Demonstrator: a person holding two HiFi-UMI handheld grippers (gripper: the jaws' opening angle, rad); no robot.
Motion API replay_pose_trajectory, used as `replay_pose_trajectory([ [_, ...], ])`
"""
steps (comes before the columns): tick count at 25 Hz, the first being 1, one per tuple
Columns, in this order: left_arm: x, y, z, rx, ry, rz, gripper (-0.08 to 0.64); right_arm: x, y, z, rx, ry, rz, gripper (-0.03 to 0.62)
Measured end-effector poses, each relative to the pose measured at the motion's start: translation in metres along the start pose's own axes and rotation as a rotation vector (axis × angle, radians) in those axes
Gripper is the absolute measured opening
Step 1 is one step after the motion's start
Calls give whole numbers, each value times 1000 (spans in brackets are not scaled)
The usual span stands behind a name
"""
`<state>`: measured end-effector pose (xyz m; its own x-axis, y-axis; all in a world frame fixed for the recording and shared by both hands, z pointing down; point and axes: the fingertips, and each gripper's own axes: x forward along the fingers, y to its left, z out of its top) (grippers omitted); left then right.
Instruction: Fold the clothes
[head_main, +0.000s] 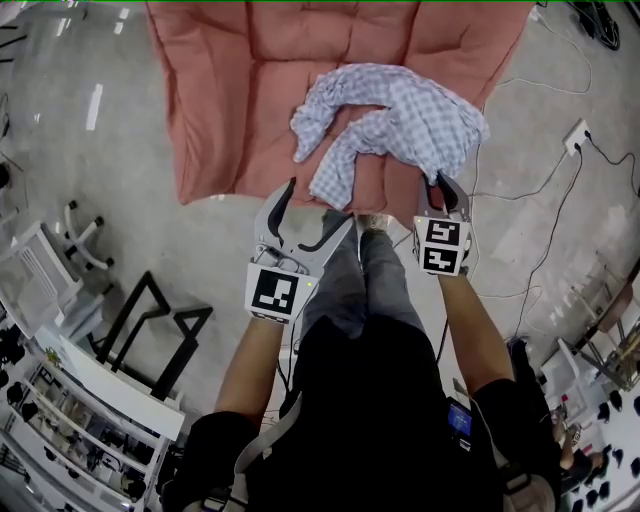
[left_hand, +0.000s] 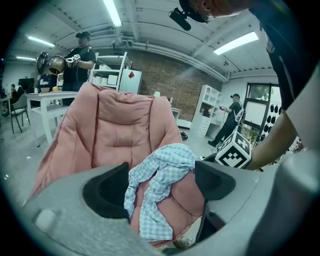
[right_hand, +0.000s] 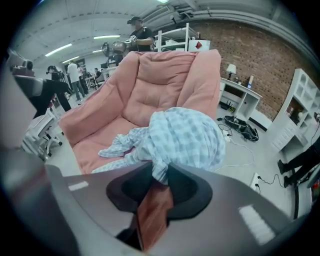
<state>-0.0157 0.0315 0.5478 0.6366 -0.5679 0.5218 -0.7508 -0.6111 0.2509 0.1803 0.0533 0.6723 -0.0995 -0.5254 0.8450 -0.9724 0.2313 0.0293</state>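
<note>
Pinching a fold at the near right edge of the checked garment (right_hand: 185, 140), the right gripper (right_hand: 159, 172) has its jaws drawn close, and in its own view cloth fills the gap between the pad tips, so I judge it clamped on the fabric rather than merely around it. In the head view that gripper (head_main: 441, 185) points steeply down at the bulky right end of the garment (head_main: 400, 120).

The left gripper (head_main: 320, 203) is released, its jaws spread wide with nothing pressed between them. It hovers just short of the front edge of the pink cushion chair (head_main: 230, 90), lower in the head view than its partner. Looking along those jaws (left_hand: 161, 185), the garment (left_hand: 165, 165) lies ahead and apart from the pads, framed between them.

The garment sits crumpled on the seat, bunched mass to the right and a long narrow limb curling left and then down toward the front edge. That trailing limb ends nearest the left gripper, so the left hand looks best placed to take it. Its long axis runs roughly toward that gripper, meaning the open jaws would meet it end-on. Spreading the cloth flat appears to be the step in hand, with folding not yet begun.
</note>
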Motion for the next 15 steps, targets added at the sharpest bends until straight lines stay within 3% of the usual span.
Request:
replay_pose_trajectory([
  [4,7,1,2,10,5,-25,422,-13,-11,1,11,-11,-17,64],
  [15,43,-18,41,94,11,-176,411,-69,-75,51,76,-81,-135,55],
])
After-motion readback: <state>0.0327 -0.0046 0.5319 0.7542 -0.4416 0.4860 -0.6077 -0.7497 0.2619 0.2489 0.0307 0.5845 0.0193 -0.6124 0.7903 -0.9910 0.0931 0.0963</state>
